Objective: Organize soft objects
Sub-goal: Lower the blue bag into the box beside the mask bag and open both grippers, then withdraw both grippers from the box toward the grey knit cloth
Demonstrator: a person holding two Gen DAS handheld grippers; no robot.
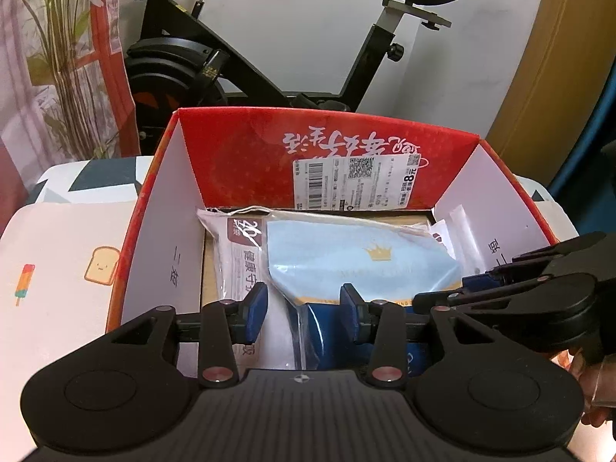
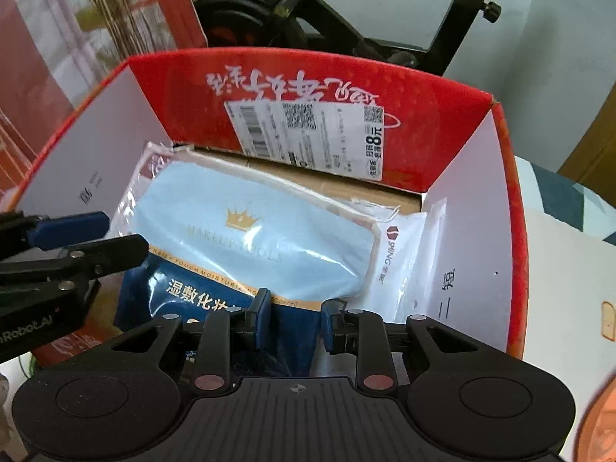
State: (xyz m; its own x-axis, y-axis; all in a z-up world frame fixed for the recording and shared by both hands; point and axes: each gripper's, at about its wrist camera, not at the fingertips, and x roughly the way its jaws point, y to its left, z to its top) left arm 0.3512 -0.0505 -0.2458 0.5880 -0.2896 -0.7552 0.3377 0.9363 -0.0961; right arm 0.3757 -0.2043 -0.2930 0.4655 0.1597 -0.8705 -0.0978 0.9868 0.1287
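Pouch (image 2: 254,238), pale blue above and navy below with a gold crown, lies slanted in the red box (image 2: 512,231), on top of a white pack (image 1: 238,254) at its 9 o'clock in the left view and beside another white pack (image 2: 400,254) at its 3 o'clock in the right view. Both grippers hang over its near, navy end. The right gripper (image 2: 294,323) has its jaws partly open, the pads flanking the navy edge; whether they touch the film I cannot tell. The left gripper (image 1: 304,312) is also partly open, spanning the pouch's left border, and seems to hold nothing.

The step looks like settling or re-gripping the pouch so it lies flat. To do it well, I would take the slick film at the thicker sealed edge, close gently, and move low and level. Keep the two grippers apart, since the left one's fingers sit near the right one at 9 o'clock in the right view. The box walls leave little room, so avoid dragging the packs beneath.
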